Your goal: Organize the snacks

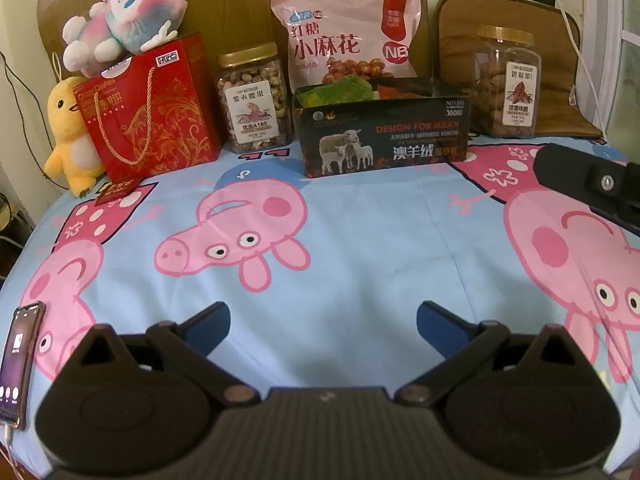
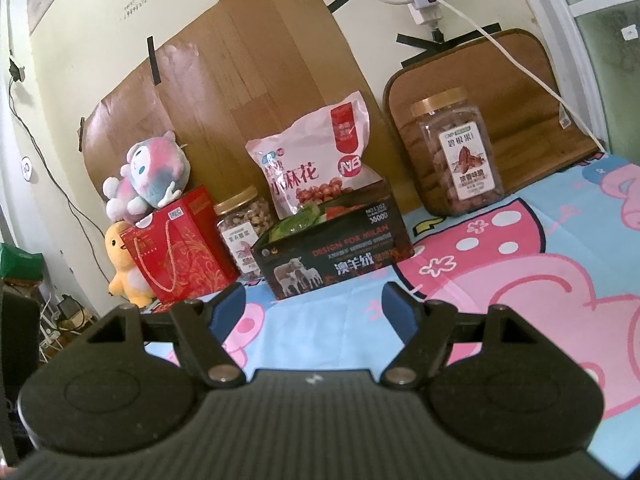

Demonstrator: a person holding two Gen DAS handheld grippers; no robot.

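A black open box (image 1: pixel 384 136) printed with sheep stands at the back of the bed, with green and orange snack packets inside (image 1: pixel 340 90); it also shows in the right wrist view (image 2: pixel 332 252). A pink snack bag (image 1: pixel 348 36) leans behind it. A nut jar (image 1: pixel 254 100) stands to its left and a pecan jar (image 1: pixel 506 84) to its right. A red gift bag (image 1: pixel 152 112) stands further left. My left gripper (image 1: pixel 323 326) is open and empty above the sheet. My right gripper (image 2: pixel 314 310) is open and empty, facing the box; part of it shows in the left wrist view (image 1: pixel 592 180).
A pink plush (image 1: pixel 128 12) lies on the red bag and a yellow duck plush (image 1: pixel 70 136) stands beside it. A phone (image 1: pixel 18 364) lies at the bed's left edge. A brown cushion (image 1: pixel 560 60) leans at the back right. The pig-print sheet (image 1: pixel 340 248) covers the bed.
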